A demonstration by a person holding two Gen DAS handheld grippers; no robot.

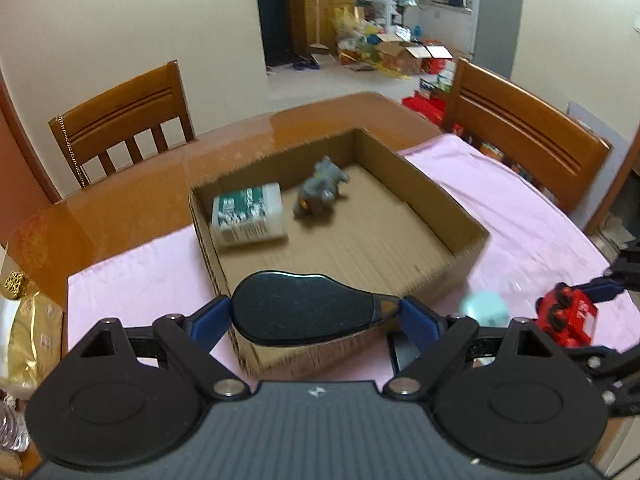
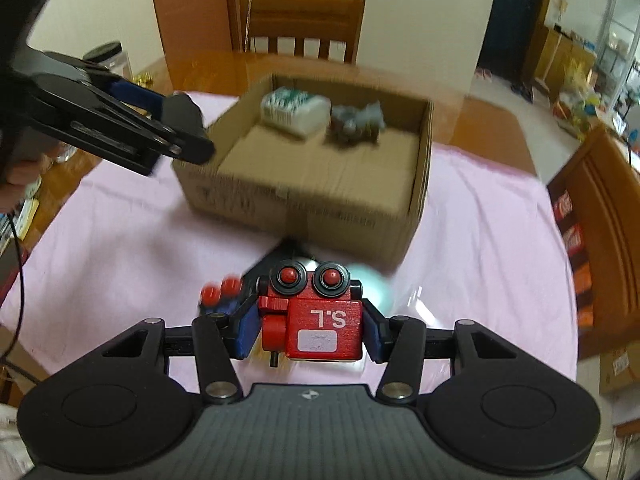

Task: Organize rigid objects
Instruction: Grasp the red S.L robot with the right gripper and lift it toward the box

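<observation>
Two hand-held grippers hover over a table covered by one pink cloth (image 1: pixel 520 216). The left gripper (image 1: pixel 316 314) grasps one flat black oval object (image 1: pixel 304 308), perhaps a hairbrush head or a case, clamped between its blue pads just above the near wall of one open cardboard box (image 1: pixel 460 208). The right gripper (image 2: pixel 310 330) is clenched on one red wooden toy truck (image 2: pixel 316 320), held upside down with two black wheels with red hubs facing up and the letters "S.L" inverted on its side.

Inside the box lie two things, near each other at its far end: one white bottle with a green label (image 1: pixel 250 214), on its side, and one grey toy animal (image 1: pixel 320 192), blurred.

On the cloth beside the box's near corner sits one pale turquoise ball (image 1: pixel 486 306), blurred. Below the truck lies another small toy with two red knobs (image 2: pixel 220 288), too blurred to name.

Two wooden chairs stand at the table, one (image 1: pixel 120 120) at left, one (image 1: pixel 528 136) at right.
</observation>
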